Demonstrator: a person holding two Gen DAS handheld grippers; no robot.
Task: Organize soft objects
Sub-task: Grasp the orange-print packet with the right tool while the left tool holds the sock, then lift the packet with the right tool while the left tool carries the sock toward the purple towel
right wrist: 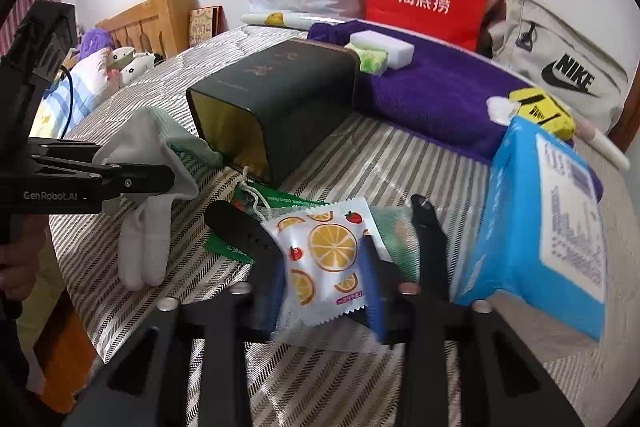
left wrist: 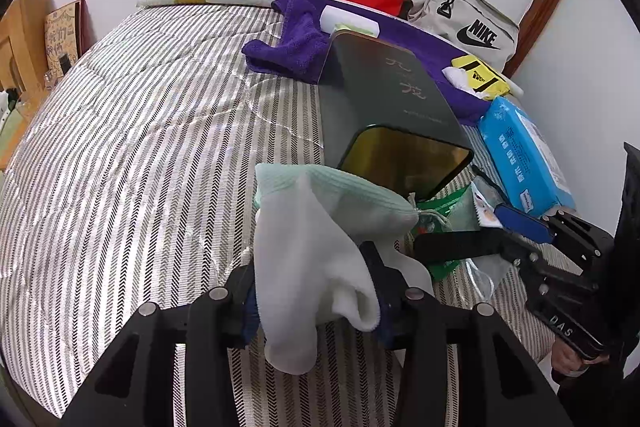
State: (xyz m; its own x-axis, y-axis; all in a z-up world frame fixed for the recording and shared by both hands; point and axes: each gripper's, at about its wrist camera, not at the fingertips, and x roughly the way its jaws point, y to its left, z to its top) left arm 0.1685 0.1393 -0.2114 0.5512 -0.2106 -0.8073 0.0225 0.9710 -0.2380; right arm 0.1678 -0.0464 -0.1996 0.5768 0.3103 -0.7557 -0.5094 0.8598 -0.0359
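Covering whole bed, striped quilt [left wrist: 140,147]; purple towel [right wrist: 440,95] spread near far edge, just beside dark tin box [right wrist: 288,107] lying on its side, open mouth toward cameras; blue wipes pack [right wrist: 536,227] right of box; left gripper [left wrist: 316,301] jaws part-open around pale sock [left wrist: 304,267], which hangs between them just before box mouth, grip uncertain; right gripper [right wrist: 328,283] clamped on fruit-print sachet [right wrist: 324,259], above green packet [right wrist: 236,251] on quilt
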